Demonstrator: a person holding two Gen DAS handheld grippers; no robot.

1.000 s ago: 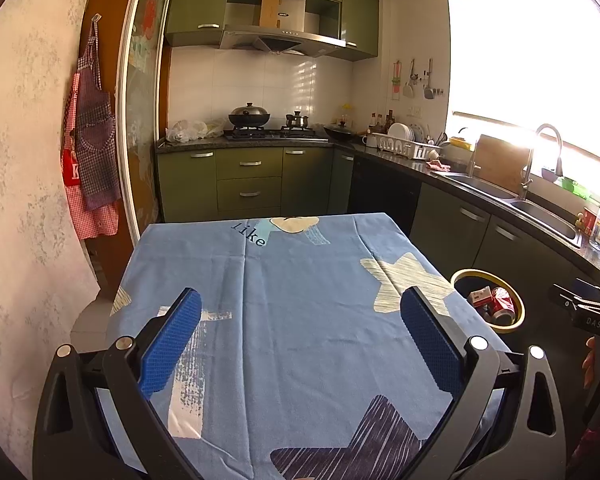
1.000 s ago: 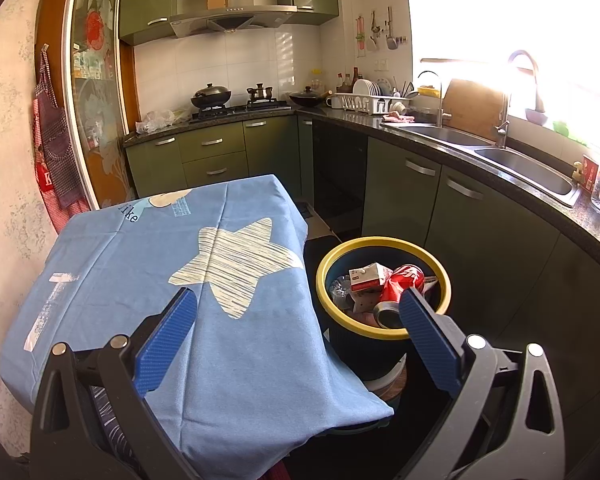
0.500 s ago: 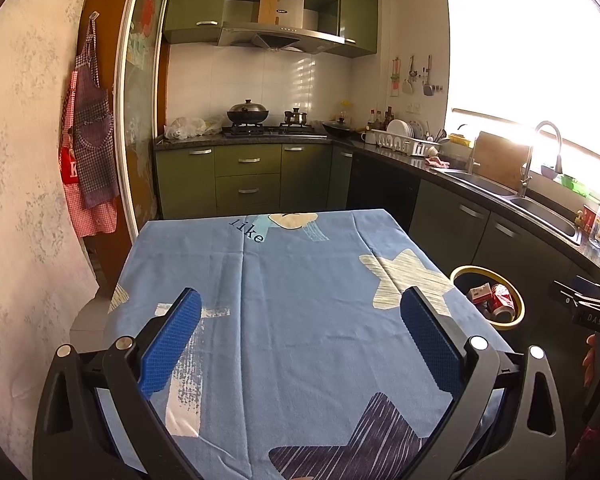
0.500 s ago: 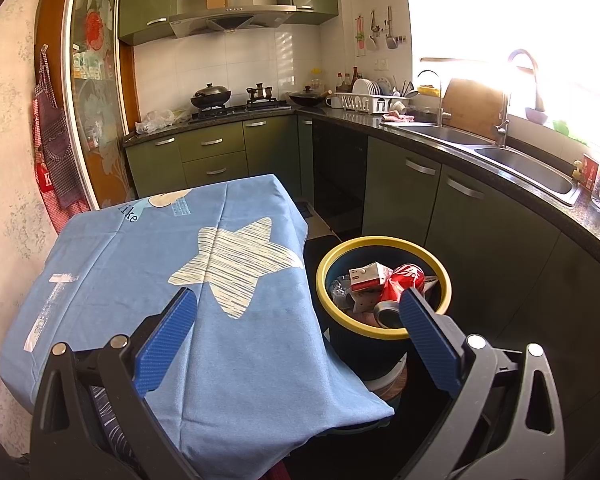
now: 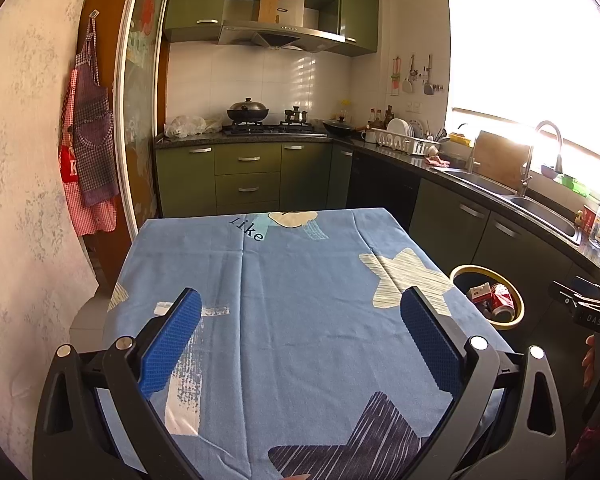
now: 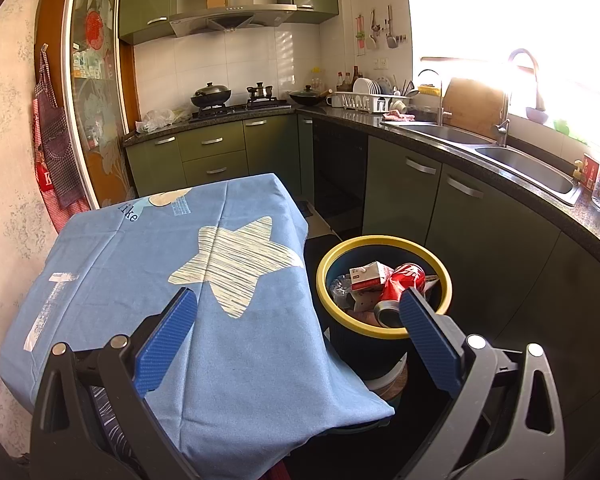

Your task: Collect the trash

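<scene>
A dark bin with a yellow rim [image 6: 383, 332] [image 5: 516, 316] stands on the floor at the table's right side. Inside lie a red soda can [image 6: 402, 284] [image 5: 502, 300], a small white and red carton [image 6: 366, 276] [image 5: 480, 293] and some clear plastic. My left gripper [image 5: 300, 334] hangs open over the near part of the blue tablecloth [image 5: 300, 280], nothing between its blue pads. My right gripper [image 6: 298, 330] is open too, held above the table's right corner and the bin's near rim, empty. The right gripper's body [image 5: 592, 312] shows at the right edge of the left wrist view.
The blue cloth with star prints [image 6: 160, 248] covers the whole table and drapes over its edges. Green cabinets and a dark counter with a sink [image 6: 520, 160] run along the right. A stove with pots [image 5: 268, 120] is at the back. Aprons [image 5: 90, 140] hang on the left wall.
The left wrist view has drifted slightly, the table sitting a little lower and nearer. The right gripper and the bin's contents look unchanged.
</scene>
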